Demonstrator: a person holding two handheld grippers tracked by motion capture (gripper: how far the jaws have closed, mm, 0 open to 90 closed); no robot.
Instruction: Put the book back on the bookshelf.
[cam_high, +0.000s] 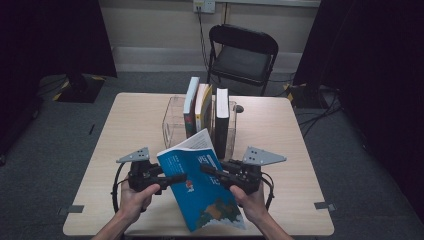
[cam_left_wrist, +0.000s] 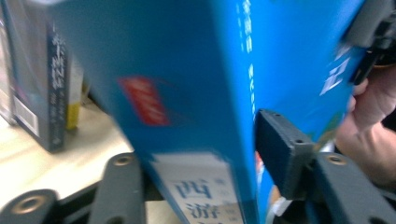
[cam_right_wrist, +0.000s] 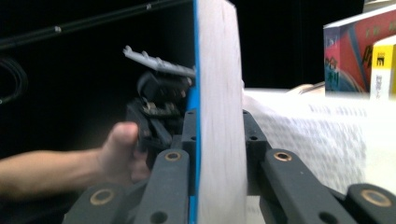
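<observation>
Tabletop: tilted blue paperback book (cam_high: 205, 187)

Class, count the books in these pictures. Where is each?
4. Three stand upright in the clear bin: light-blue book, cream book, black book. The blue book is between both grippers.

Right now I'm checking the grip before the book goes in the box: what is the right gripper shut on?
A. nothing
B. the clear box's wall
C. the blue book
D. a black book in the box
C: in the right gripper view, the right gripper has both pads pressed against the blue book, on its cover and page block.
</observation>
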